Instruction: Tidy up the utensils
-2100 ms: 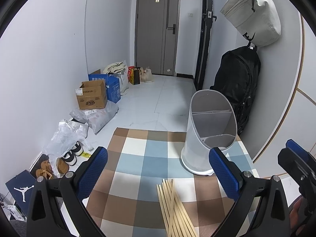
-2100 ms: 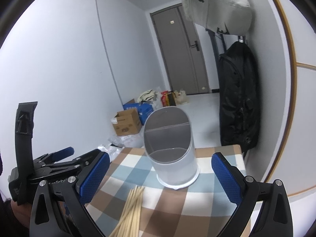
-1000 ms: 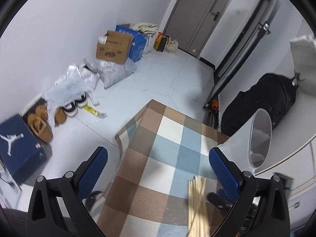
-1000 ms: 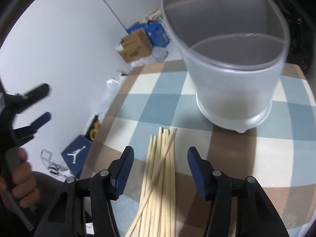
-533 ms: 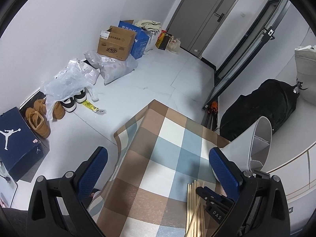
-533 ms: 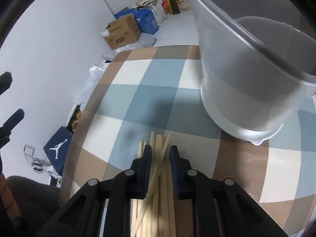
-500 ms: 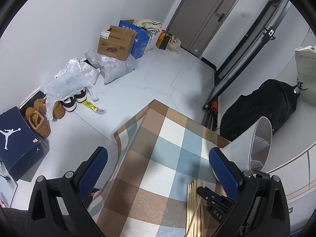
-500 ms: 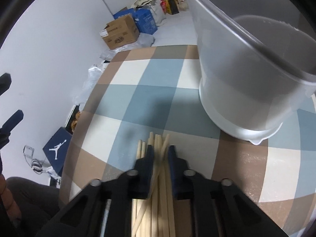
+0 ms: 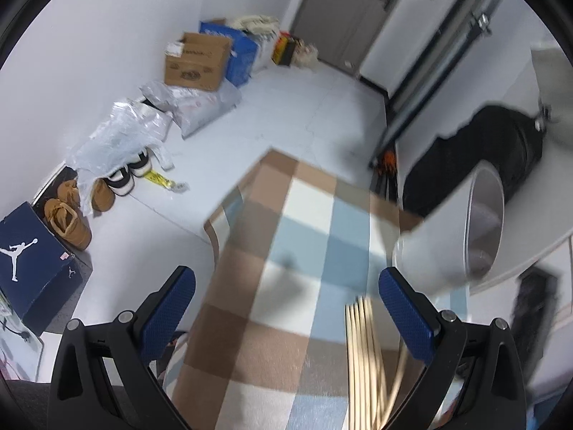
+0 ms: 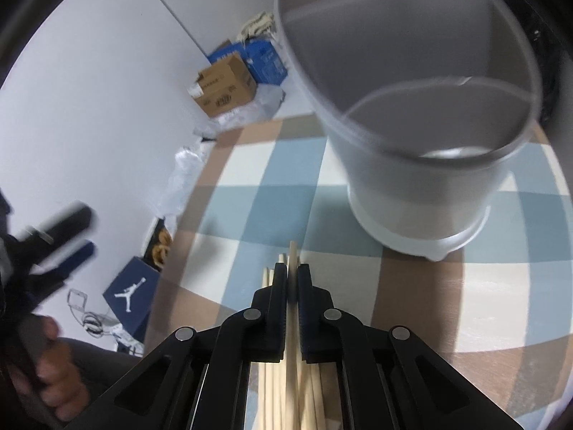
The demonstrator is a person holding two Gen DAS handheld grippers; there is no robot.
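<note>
My right gripper (image 10: 292, 276) is shut on a wooden chopstick (image 10: 293, 255) and holds it above the pile of chopsticks (image 10: 275, 387) on the checked tablecloth (image 10: 250, 193). The white divided utensil holder (image 10: 412, 114) stands upright just beyond, to the right. In the left wrist view my left gripper (image 9: 286, 308) is open and empty above the table's left part; the chopstick pile (image 9: 369, 358) lies by its right finger, and the holder (image 9: 454, 236) is at the right.
The table's left edge (image 9: 229, 197) drops to a floor with a cardboard box (image 9: 197, 61), plastic bags (image 9: 118, 136), shoes (image 9: 71, 211) and a blue shoe box (image 9: 32, 261). A black backpack (image 9: 501, 150) hangs behind the holder.
My right gripper has closed fully on one chopstick and lifted it off the pile, with the holder now more in view. The left gripper has shifted slightly and stays open.
</note>
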